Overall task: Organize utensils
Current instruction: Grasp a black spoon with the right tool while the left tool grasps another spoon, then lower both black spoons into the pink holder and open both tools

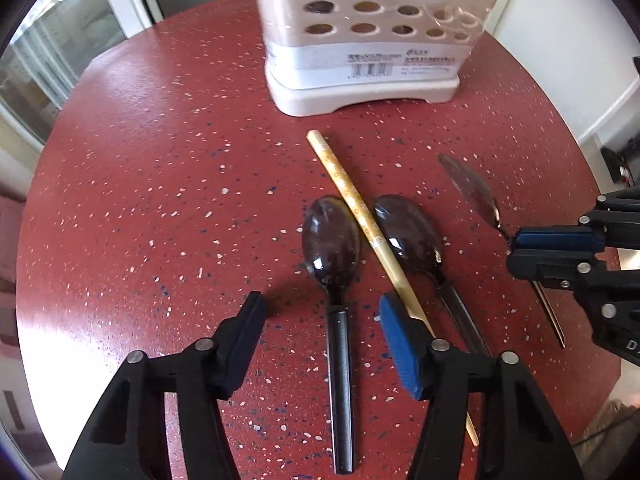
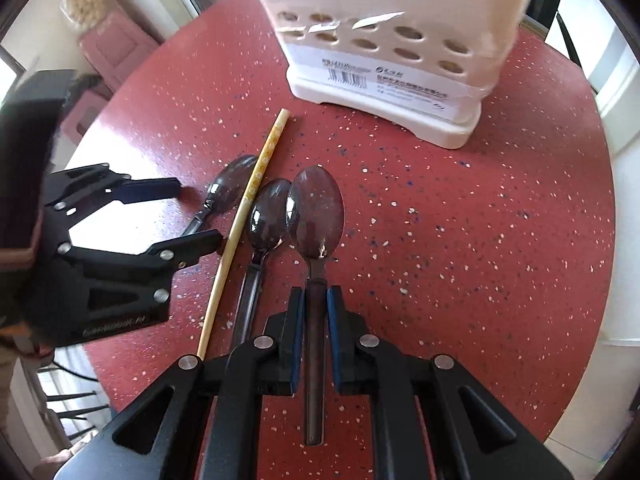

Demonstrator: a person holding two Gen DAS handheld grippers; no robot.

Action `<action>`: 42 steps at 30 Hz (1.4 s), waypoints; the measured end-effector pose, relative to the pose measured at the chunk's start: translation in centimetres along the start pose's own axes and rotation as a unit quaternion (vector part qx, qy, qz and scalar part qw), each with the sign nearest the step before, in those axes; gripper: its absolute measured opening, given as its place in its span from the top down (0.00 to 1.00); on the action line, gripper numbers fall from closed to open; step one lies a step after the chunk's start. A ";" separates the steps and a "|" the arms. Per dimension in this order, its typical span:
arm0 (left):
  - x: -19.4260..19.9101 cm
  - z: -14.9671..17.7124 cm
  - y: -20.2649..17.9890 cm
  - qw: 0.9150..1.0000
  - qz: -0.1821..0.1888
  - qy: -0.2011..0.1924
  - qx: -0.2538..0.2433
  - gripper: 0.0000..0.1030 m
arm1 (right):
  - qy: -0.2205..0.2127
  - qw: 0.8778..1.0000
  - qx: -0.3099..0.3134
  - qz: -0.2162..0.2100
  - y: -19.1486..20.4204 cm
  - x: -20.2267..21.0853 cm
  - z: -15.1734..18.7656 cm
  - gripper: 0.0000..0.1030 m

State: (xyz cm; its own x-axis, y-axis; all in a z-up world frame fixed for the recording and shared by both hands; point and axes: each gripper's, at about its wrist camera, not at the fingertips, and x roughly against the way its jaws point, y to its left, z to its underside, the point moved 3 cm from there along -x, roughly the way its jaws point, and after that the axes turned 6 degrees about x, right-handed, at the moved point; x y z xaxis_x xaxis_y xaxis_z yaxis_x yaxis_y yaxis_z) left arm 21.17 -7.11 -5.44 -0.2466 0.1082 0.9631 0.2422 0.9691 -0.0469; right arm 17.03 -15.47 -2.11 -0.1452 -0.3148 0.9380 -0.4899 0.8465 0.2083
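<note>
Right tongs [image 2: 313,312] pinch a spoon [image 2: 316,216]; left tongs [image 1: 320,320] spread over the spoon at their twelve o'clock [image 1: 332,240].

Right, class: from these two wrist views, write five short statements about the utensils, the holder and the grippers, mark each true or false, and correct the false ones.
1. The right gripper is shut on a spoon's handle. True; that spoon sits between its pads.
2. The left gripper grips the chopstick. False; its jaws stand open around a black-handled spoon, and the chopstick lies loose.
3. The white holder stands upright on the red table. True.
4. Two chopsticks lie on the table. False; only one shows.
5. The chopstick lies between two spoons. True.
</note>
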 end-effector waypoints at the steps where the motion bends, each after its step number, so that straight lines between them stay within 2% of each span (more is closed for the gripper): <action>1: 0.0 -0.3 -0.3 1.000 0.002 0.004 -0.004 0.25 | -0.005 1.000 -0.001 -0.005 -0.3 0.4 0.3 0.88; 3: 0.1 -0.8 -0.9 1.000 0.002 0.013 -0.016 0.40 | -0.012 1.000 -0.003 -0.013 -0.5 1.0 0.8 0.88; 4: 0.1 -1.0 -1.2 1.000 0.001 0.016 -0.018 0.54 | -0.016 1.000 -0.005 -0.016 -0.7 1.3 0.9 0.88; 5: 0.1 -1.1 -1.6 1.000 0.000 0.017 -0.017 0.60 | -0.018 1.000 -0.006 -0.019 -1.0 1.5 1.1 0.88; 10: 0.3 -0.9 -2.0 1.000 -0.013 -0.001 -0.003 0.60 | -0.037 0.999 -0.017 -0.034 -2.5 3.1 2.3 0.88; 14: 1.3 0.6 -1.2 0.998 -0.015 -0.045 0.033 0.60 | -0.053 0.997 -0.029 -0.048 -2.8 4.0 3.3 0.88; 17: 2.6 1.5 -0.6 0.994 -0.006 -0.082 0.071 0.60 | -0.068 0.995 -0.038 -0.062 -3.0 5.0 4.2 0.88; 23: 6.0 2.6 -0.5 0.981 0.011 -0.162 0.110 0.60 | -0.100 0.991 -0.044 -0.081 -3.8 6.5 4.8 0.88; 31: 11.2 2.7 -0.2 0.964 0.030 -0.240 0.108 0.60 | -0.161 0.982 -0.049 -0.087 -4.7 11.3 4.3 0.88; 36: 14.9 0.6 -0.4 0.949 0.040 -0.293 0.105 0.60 | -0.210 0.973 -0.053 -0.083 -5.4 14.1 2.3 0.88; 42: 18.2 -2.7 0.1 0.934 0.044 -0.338 0.106 0.60 | -0.261 0.960 -0.060 -0.078 -6.6 16.9 -1.0 0.88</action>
State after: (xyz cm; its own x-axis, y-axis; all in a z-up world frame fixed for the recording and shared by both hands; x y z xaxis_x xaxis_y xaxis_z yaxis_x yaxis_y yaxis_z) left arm 19.21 -5.69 12.81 -0.7882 0.2344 0.5690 0.1149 0.9644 -0.2381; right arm 18.61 -25.93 12.64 -0.5040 -0.5877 0.6330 -0.4422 0.8051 0.3954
